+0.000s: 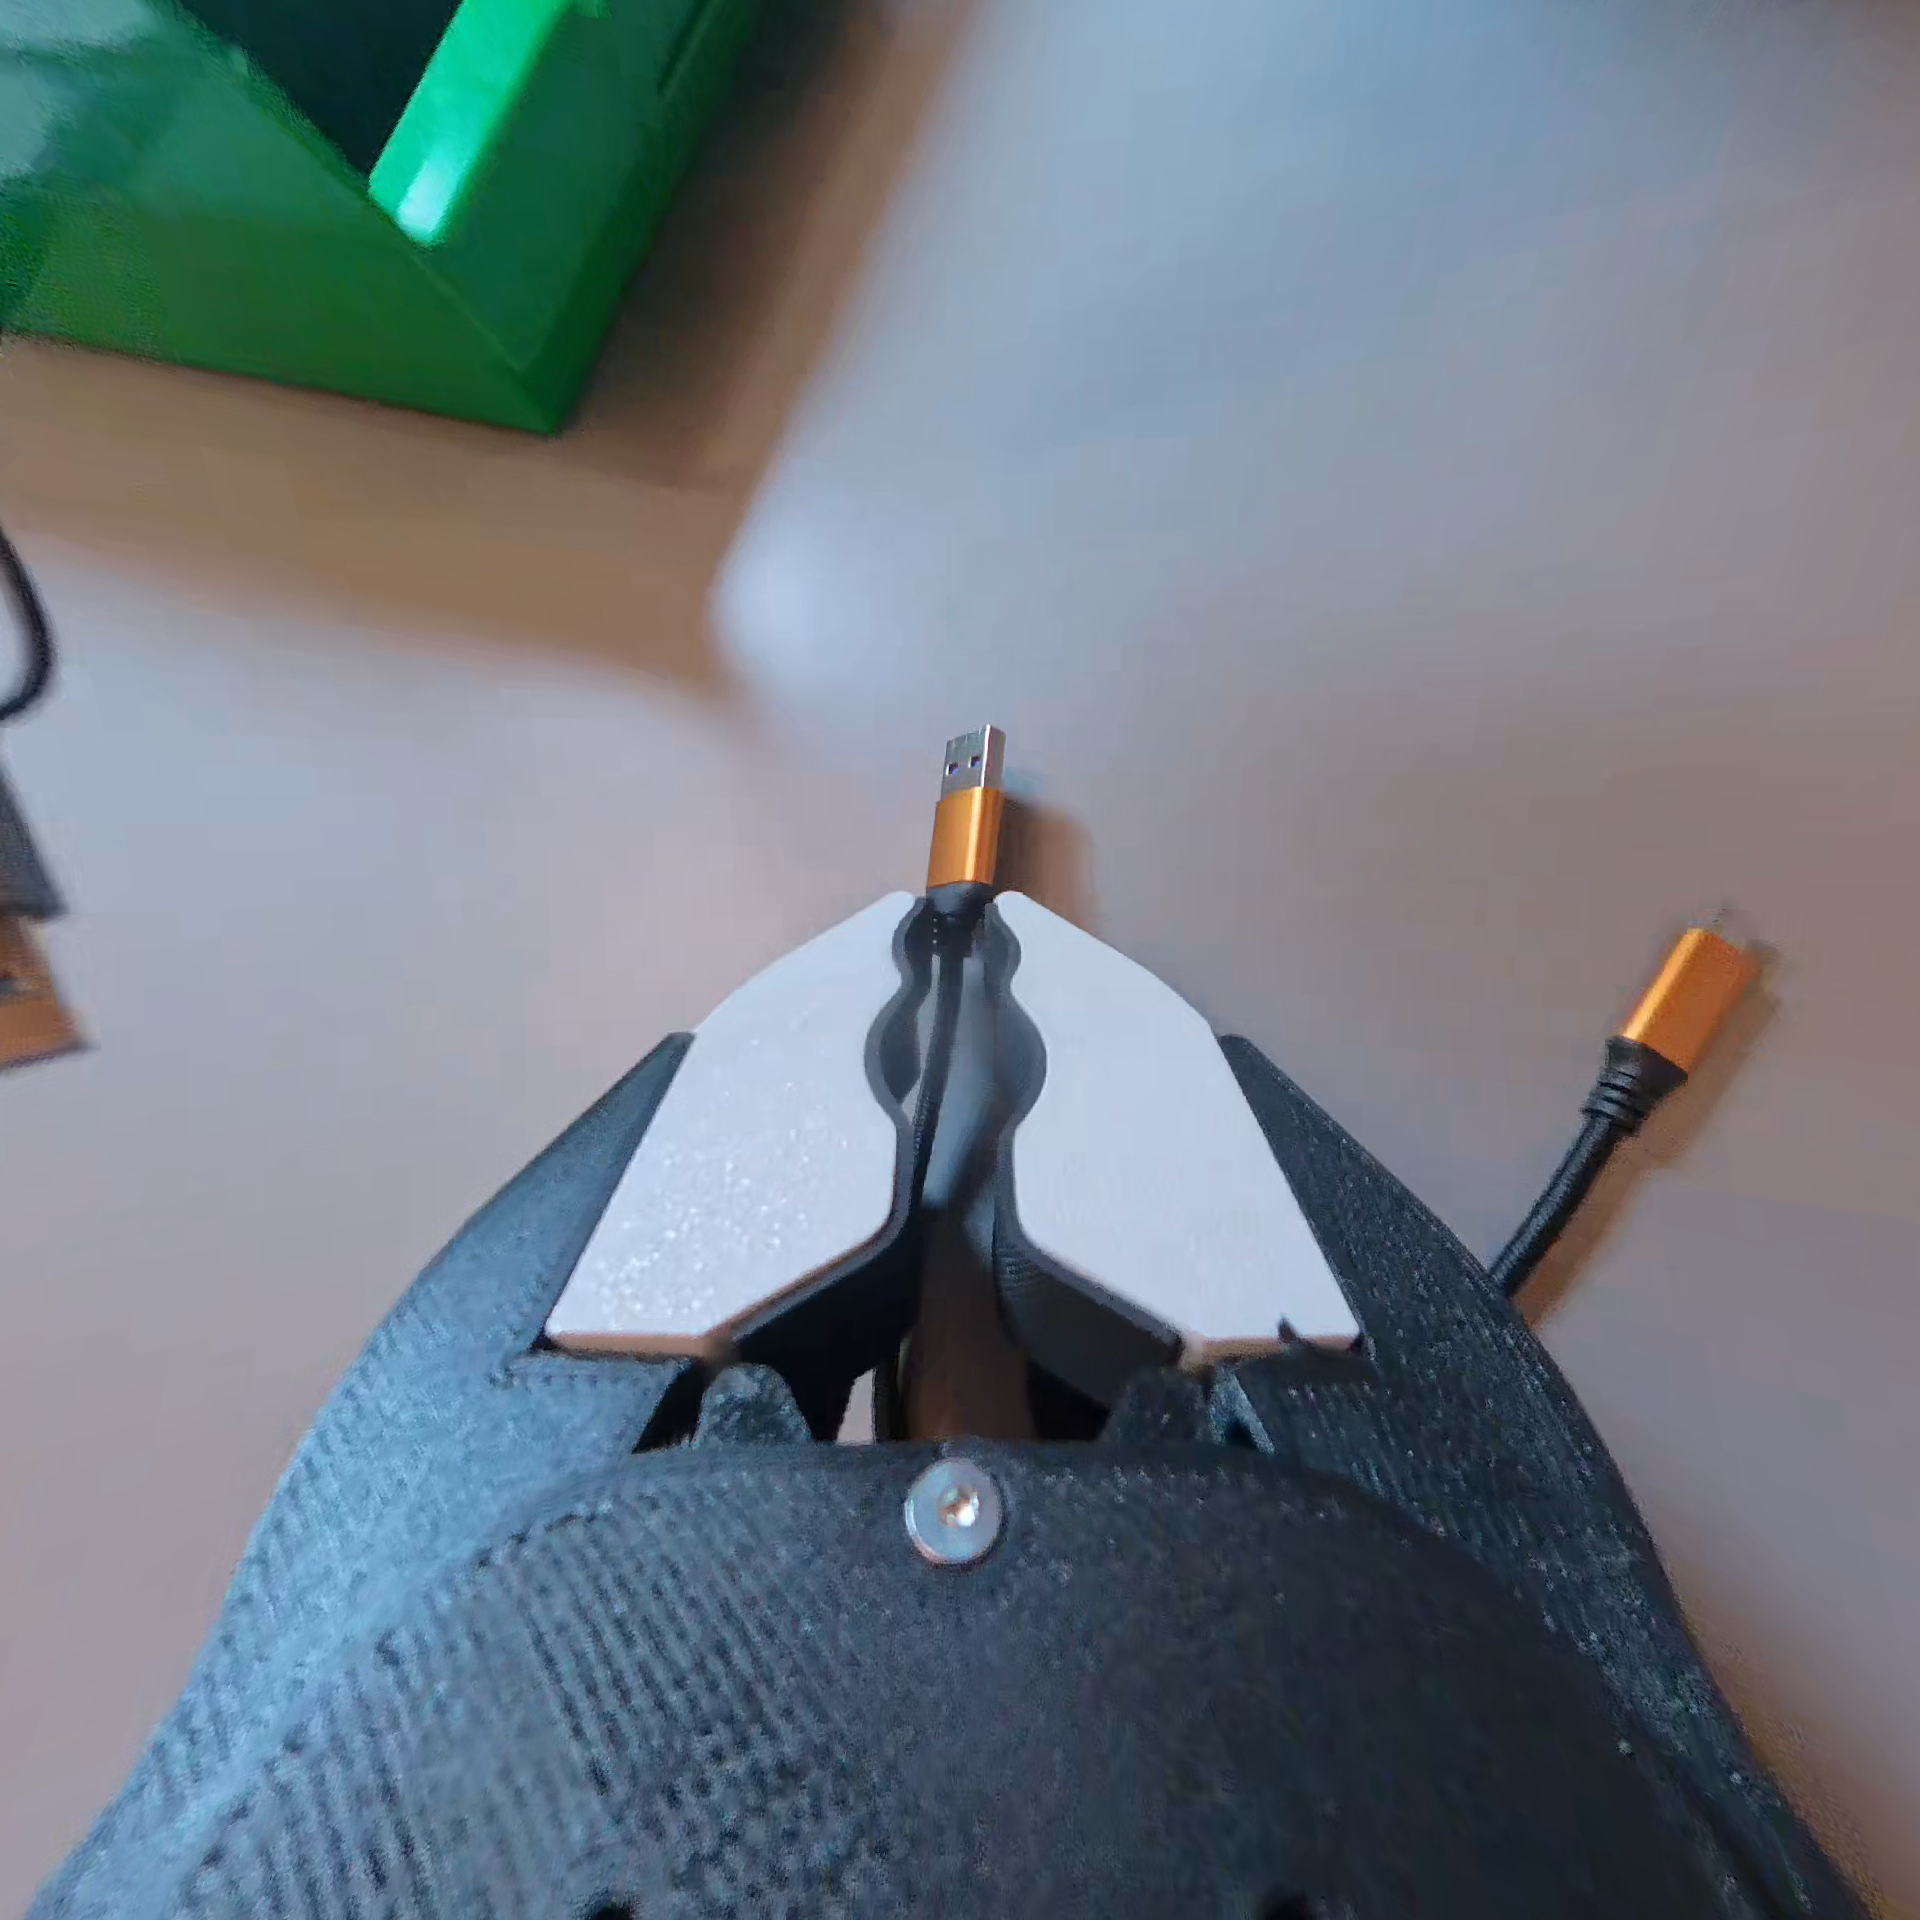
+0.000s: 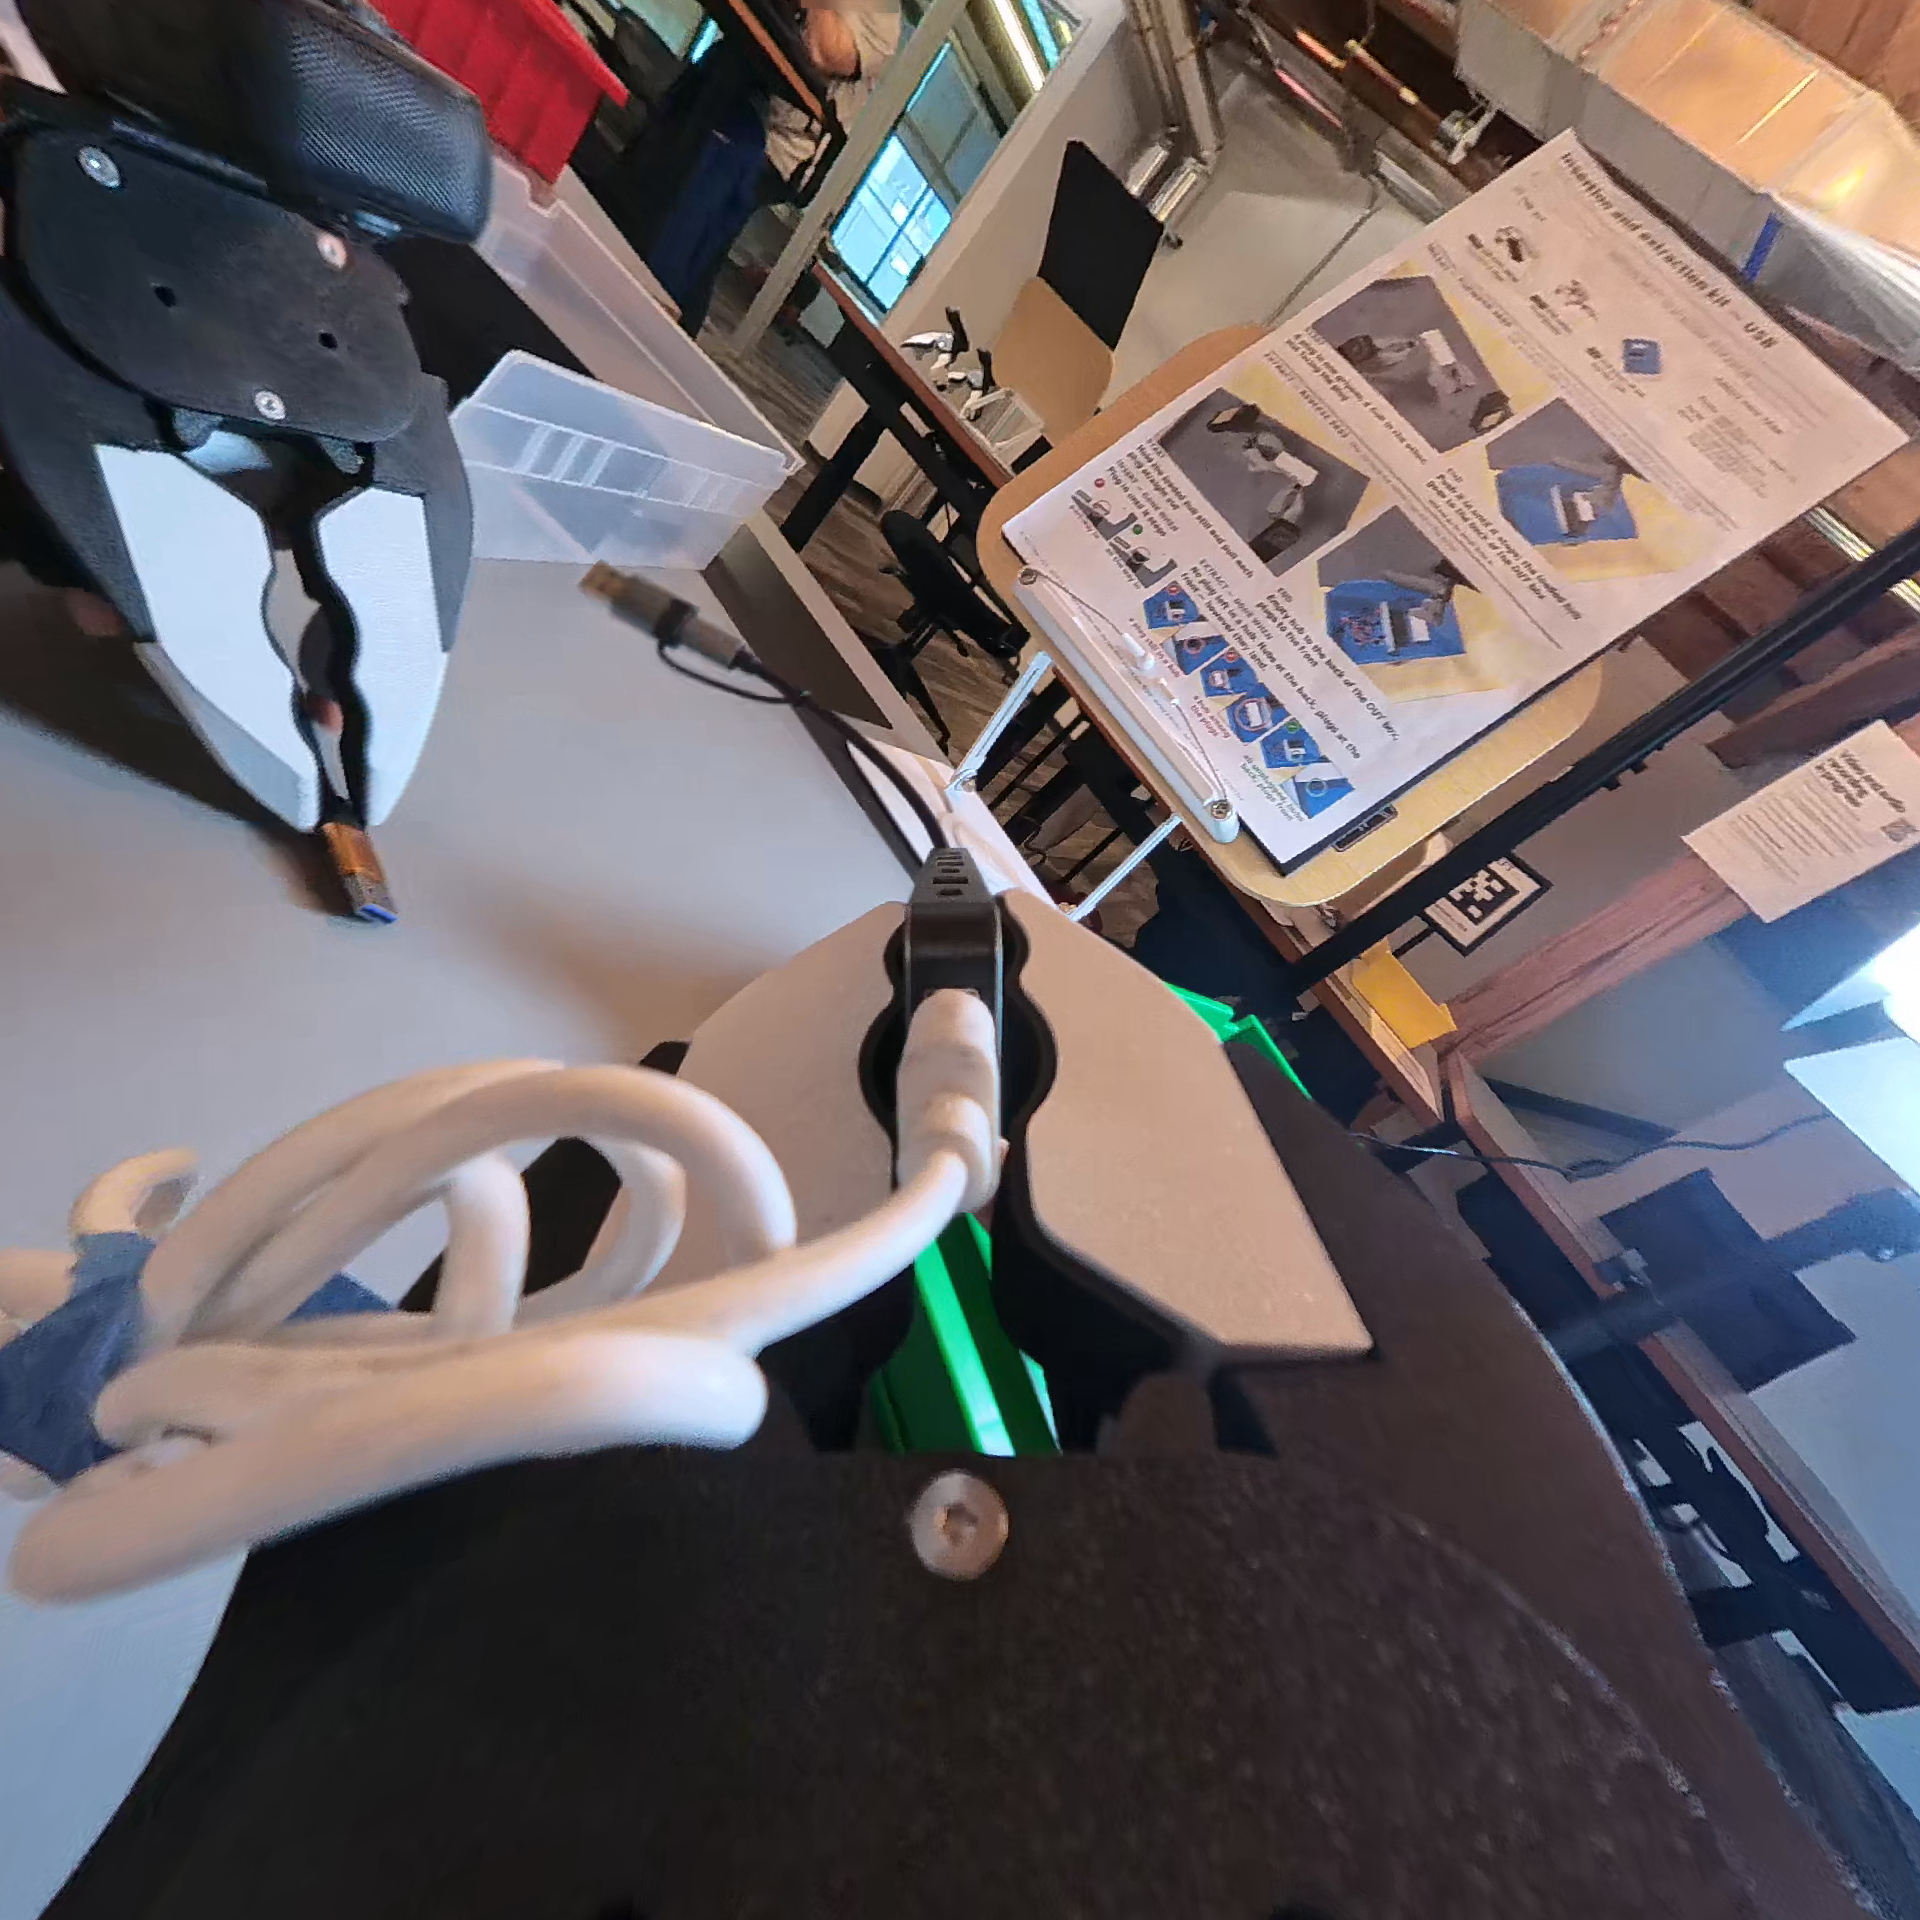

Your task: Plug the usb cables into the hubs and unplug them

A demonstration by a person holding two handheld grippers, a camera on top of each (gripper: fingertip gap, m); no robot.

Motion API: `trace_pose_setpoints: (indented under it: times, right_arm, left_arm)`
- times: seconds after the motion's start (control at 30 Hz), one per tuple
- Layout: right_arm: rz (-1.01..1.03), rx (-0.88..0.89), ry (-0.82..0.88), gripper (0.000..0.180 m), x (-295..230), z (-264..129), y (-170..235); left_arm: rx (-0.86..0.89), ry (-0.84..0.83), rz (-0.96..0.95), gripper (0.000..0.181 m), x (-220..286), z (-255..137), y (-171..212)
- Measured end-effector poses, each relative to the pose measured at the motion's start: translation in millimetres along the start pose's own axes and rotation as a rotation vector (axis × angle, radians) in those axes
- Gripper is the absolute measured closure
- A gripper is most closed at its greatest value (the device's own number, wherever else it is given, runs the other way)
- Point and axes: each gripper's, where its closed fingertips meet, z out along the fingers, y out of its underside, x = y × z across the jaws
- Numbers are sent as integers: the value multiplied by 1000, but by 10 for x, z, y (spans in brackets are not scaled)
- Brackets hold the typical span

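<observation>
Held plug: orange metal-sleeved USB-A plug on a black braided cable [image 1: 968,821], sticking out past the left gripper's tips, metal end just above the pale counter [image 1: 1351,520].
Left gripper [image 1: 961,902]: white fingers closed on the black strain relief behind the orange sleeve; cable runs back between them.
Hub: slim black USB hub [image 2: 951,914], end-on, pinched at the tips of the right gripper [image 2: 951,909], lifted off the counter.
Hub lead: thick white cable [image 2: 468,1247], looped in a loose bundle to the left.
Second plug: another orange-sleeved plug on black cable [image 1: 1683,987], lying on the counter to the right.
Third connector: grey USB adapter on a dark lead [image 2: 665,613], near the counter's far edge.
Surroundings: green plastic bin [image 1: 312,208] far left; clear plastic tray [image 2: 613,468]; printed instruction sheet on a stand [image 2: 1455,499].
</observation>
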Motion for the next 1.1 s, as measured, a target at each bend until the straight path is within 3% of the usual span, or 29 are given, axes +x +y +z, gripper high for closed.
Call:
trace_pose_setpoints:
  times: [0.23,0.47,0.87,1.1]
  right_arm:
    - [15,56,-7,168,21,-63,-77]
    - [1,57,-56,167,-109,-28,-66]
    - [-48,16,-112,167,-324,83,33]
    - [-310,-94,-103,168,-545,183,133]
  left_arm:
    - [376,119,-2,171,156,-347,-527]
    - [474,70,32,171,149,-480,-706]
    - [241,-203,122,172,19,-421,-981]
    - [2,-145,227,173,74,-209,-1132]
